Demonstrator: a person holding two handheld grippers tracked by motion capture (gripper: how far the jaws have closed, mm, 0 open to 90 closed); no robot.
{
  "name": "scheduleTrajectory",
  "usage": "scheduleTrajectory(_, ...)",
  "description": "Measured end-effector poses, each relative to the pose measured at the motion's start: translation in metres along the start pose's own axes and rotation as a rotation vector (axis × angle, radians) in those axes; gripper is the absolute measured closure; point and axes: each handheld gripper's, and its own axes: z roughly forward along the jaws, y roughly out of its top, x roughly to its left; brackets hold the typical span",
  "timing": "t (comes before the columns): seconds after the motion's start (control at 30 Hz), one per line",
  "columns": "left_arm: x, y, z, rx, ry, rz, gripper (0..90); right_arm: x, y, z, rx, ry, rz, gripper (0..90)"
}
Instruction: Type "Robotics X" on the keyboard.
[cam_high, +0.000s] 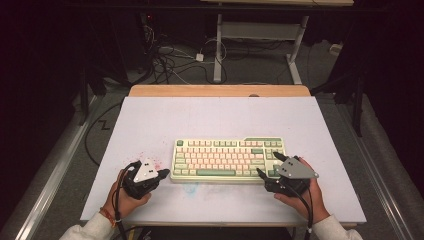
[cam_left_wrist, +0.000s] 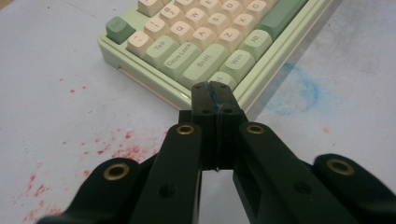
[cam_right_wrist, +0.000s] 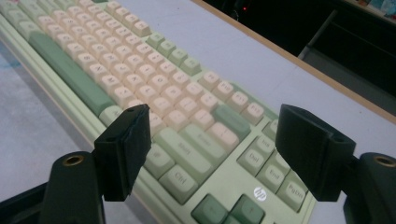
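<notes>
— What's the worktop (cam_high: 150, 120) like from where you stand?

— Pale, a matte grey-white sheet, with a strip of bare wood (cam_high: 220, 90) showing along its far edge. It's marked: a spatter of red specks (cam_left_wrist: 112, 149) just to the left of the left tool (cam_high: 161, 174), and a smudged blue ring (cam_left_wrist: 299, 91) off to that tool's right, close to the keyboard's front edge.

— And the keyboard?

— The keyboard (cam_high: 227, 159) lies flat between the two tools, green case, cream and green keys. The left tool's tips sit right at its near left corner, by the bottom row of keys; I can't tell whether they touch it.

— Jaws on that one?

— Pressed together, nothing between them.

— The right tool?

— The right tool (cam_high: 266, 166) is over the keyboard's right end. Its jaws stand wide apart, nothing gripped; in the right gripper view the enter and control keys lie in the gap, arrow keys just below.

— What's beyond the worktop?

— Dark room. Past the wooden edge there's grey floor, a tangle of cables (cam_high: 170, 60), and the white legs of another desk (cam_high: 260, 40). Metal rails (cam_high: 60, 165) run down the floor on both sides of the tools.
</notes>
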Motion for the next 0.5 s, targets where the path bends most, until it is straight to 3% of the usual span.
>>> scheduleTrajectory(0.23, -0.001, 0.011, 0.006, 0.016, -0.021, 0.017, 87.8, 0.008, -0.013, -0.007, 0.029, 0.014, 0.009, 26.6)
scheduleTrajectory(0.5, -0.003, 0.035, 0.019, 0.022, -0.064, 0.041, 87.8, 0.014, -0.016, -0.012, 0.048, 0.028, -0.001, 26.5)
